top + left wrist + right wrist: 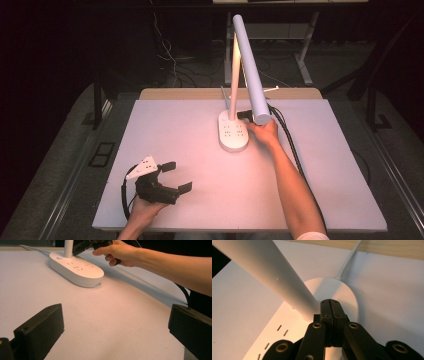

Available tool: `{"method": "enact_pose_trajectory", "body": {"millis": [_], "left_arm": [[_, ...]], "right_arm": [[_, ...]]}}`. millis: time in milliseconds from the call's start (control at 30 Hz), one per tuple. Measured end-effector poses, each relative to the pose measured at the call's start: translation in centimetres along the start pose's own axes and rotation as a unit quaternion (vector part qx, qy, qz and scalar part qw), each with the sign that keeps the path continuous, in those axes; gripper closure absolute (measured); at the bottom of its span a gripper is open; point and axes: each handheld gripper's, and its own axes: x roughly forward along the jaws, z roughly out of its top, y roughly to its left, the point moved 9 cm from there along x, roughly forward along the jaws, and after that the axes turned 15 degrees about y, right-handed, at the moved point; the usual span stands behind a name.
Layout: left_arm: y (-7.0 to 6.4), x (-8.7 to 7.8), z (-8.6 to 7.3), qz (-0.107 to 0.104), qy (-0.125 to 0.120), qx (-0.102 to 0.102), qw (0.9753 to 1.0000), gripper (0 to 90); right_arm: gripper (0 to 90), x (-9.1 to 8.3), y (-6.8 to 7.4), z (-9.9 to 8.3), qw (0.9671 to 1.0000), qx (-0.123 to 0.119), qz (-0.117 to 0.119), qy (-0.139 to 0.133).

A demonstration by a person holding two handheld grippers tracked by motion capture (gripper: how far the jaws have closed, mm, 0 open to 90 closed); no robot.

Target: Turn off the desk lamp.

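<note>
A white desk lamp stands lit on the table, its oval base (233,132) carrying several socket slots and its long tubular head (250,70) reaching toward me. My right gripper (330,302) is shut with nothing between its jaws, tips right at the foot of the lamp's stem (274,275) over the base (344,293). In the left gripper view the right hand (120,252) holds that gripper beside the base (77,268). My left gripper (176,176) rests open near the table's front left, jaws wide apart and nothing between them.
The white tabletop (165,125) has a wooden strip (200,93) along its far edge. The lamp's white cord (349,258) runs off the back. Black cables (292,145) trail along the right forearm. Table legs and wires lie on the dark floor behind.
</note>
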Motion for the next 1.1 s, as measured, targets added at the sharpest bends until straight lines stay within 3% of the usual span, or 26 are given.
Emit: {"method": "enact_pose_trajectory", "body": {"millis": [100, 400, 633, 900, 1100], "left_arm": [[0.00, 0.00, 0.01, 0.000, 0.000, 0.000, 1.0000, 0.0], [-0.09, 0.05, -0.03, 0.000, 0.000, 0.000, 1.0000, 0.0], [-0.10, 0.05, -0.05, 0.000, 0.001, 0.001, 1.0000, 0.0], [-0.06, 0.01, -0.02, 0.000, 0.000, -0.001, 1.0000, 0.0], [-0.13, 0.11, -0.01, 0.000, 0.001, 0.000, 1.0000, 0.0]], "right_arm": [[90.0, 0.02, -0.01, 0.08, 0.9999, -0.008, -0.010, 0.001], [90.0, 0.09, -0.16, 0.03, 0.9999, -0.004, -0.009, -0.005], [90.0, 0.14, -0.31, -0.24, 0.9997, 0.007, 0.006, -0.023], [90.0, -0.29, -0.50, -0.32, 0.9999, 0.004, -0.009, -0.014], [90.0, -0.31, -0.62, -0.69, 0.9999, 0.001, -0.007, -0.007]]}}
